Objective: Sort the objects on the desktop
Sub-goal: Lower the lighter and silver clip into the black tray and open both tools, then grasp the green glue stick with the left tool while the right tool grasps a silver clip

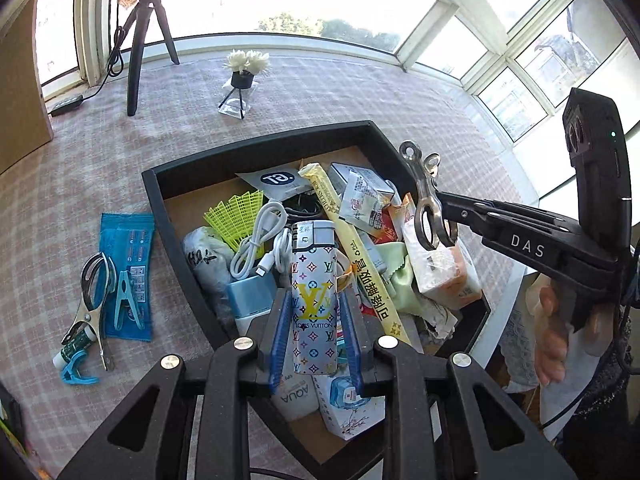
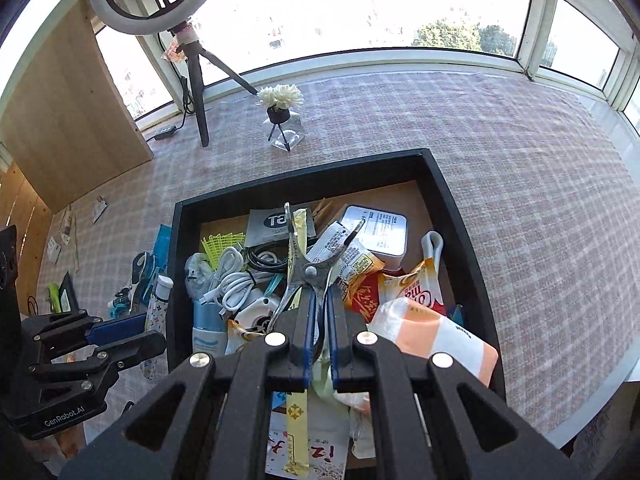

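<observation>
A black tray (image 1: 188, 168) on the checked cloth holds mixed clutter: white cables (image 1: 260, 240), a yellow shuttlecock (image 1: 234, 216), snack packets and a tissue pack (image 1: 444, 272). My left gripper (image 1: 316, 312) is shut on a white patterned lighter (image 1: 314, 300) and holds it above the tray's near left side. My right gripper (image 2: 319, 308) is shut on a metal clip (image 2: 310, 264), held over the tray (image 2: 452, 208); the clip also shows in the left wrist view (image 1: 426, 196). The left gripper with the lighter shows at left in the right wrist view (image 2: 154, 320).
Left of the tray lie a blue packet (image 1: 128, 276), a metal clip (image 1: 90, 300) and blue pegs (image 1: 76, 370). A flower vase (image 1: 242, 80) and a tripod (image 1: 138, 40) stand at the back. A wooden panel (image 2: 68, 112) stands at far left.
</observation>
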Available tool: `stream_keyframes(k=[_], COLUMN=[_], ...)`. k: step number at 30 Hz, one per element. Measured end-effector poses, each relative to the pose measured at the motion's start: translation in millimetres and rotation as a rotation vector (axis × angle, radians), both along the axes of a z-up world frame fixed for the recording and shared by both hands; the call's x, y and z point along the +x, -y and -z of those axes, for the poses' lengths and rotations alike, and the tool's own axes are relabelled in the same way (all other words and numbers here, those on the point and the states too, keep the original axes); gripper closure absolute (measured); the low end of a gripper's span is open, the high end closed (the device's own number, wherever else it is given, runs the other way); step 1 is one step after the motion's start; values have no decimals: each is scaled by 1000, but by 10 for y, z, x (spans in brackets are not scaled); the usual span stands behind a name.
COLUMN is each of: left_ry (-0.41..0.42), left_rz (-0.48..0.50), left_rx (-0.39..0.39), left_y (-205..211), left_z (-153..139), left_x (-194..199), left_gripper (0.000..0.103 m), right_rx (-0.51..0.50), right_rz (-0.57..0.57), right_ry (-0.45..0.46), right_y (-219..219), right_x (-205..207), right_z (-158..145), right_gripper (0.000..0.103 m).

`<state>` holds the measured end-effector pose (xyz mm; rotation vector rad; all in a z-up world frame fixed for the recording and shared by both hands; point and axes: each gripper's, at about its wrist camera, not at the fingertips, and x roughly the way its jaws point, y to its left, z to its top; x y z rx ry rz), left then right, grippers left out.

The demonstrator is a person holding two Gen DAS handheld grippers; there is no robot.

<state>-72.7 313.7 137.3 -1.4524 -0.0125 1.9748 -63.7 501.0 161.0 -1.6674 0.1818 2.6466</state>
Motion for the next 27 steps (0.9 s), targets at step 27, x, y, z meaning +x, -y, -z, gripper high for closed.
stream_keyframes(k=[27], left_ry=[-25], left_rz=[-157], left_rx=[-185], left_y=[1839], left_z=[305], left_x=[-321], left_gripper=[59], right_rx=[-158], right_rz=[-160], right_ry=[2], right_y=[1433], right_x=[-222], right_z=[21], right_gripper=[72])
